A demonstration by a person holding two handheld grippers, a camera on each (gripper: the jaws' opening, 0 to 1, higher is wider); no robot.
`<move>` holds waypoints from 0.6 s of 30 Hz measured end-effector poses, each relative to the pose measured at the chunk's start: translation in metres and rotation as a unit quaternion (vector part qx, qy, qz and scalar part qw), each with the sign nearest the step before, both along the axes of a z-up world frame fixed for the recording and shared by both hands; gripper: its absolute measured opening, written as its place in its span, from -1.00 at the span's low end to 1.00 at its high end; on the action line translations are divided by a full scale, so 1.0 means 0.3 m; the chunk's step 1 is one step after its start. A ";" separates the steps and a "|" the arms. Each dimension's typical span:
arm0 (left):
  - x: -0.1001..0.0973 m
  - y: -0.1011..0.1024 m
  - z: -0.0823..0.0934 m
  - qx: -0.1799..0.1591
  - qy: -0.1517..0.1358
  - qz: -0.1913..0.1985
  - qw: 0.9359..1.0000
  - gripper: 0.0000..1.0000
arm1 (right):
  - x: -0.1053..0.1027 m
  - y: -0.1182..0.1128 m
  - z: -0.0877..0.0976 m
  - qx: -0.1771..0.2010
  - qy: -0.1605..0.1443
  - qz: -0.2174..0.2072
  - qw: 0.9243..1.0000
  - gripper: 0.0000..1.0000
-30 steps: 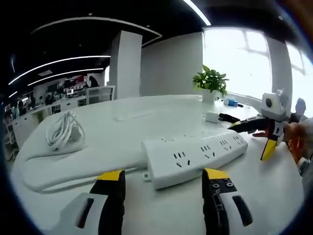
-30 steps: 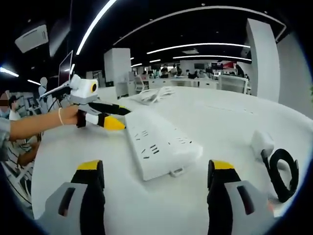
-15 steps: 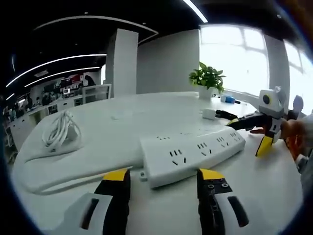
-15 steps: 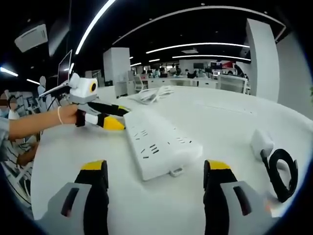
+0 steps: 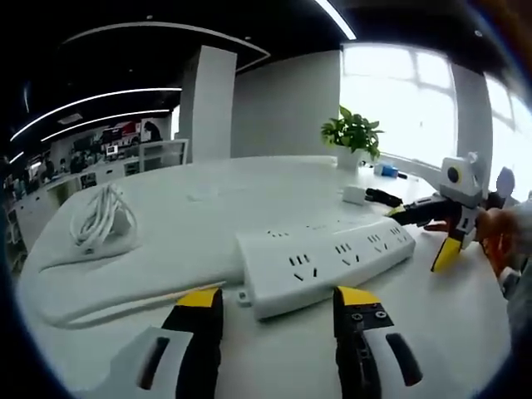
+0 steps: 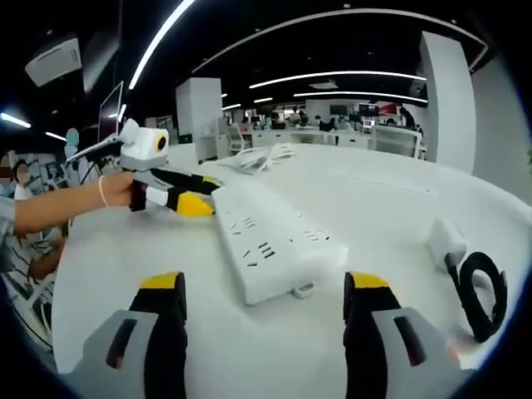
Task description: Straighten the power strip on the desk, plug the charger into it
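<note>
A white multi-socket power strip lies on the white desk, sockets up. My left gripper is open, its yellow-tipped jaws just short of the strip's near end. In the right gripper view the same strip runs away from my open right gripper. Each gripper appears at the strip's far end in the other's view: the right gripper and the left gripper, jaws spread on either side of that end. The white charger lies to the right with its black cable; it is also in the left gripper view, as a small charger.
A coil of white cable rests on the desk beyond the strip's flat white cord. A potted plant stands by the windows. A person's forearm holds the left gripper. Office desks and pillars fill the background.
Both pairs of jaws have narrowed slightly and sit a little closer to the strip's ends. The strip itself has barely shifted.
</note>
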State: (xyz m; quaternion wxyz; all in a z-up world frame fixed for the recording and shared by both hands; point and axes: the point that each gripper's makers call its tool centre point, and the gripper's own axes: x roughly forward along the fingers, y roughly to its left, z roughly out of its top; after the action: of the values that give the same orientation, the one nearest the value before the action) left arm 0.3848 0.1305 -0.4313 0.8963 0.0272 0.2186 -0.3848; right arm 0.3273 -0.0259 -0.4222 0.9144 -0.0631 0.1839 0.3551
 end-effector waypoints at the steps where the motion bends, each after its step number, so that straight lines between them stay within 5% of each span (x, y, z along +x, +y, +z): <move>1: 0.000 0.001 0.001 0.000 0.000 0.000 1.000 0.08 | 0.000 0.002 0.000 0.000 0.000 0.001 1.000 0.52; 18: 0.002 0.005 0.008 -0.006 0.001 0.004 1.000 0.04 | 0.007 -0.006 -0.003 -0.007 -0.004 -0.011 1.000 0.44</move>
State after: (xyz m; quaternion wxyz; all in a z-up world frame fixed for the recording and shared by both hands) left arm 0.3853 0.1319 -0.4289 0.8977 0.0208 0.2171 -0.3829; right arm 0.3294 -0.0277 -0.4231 0.9183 -0.0687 0.1838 0.3437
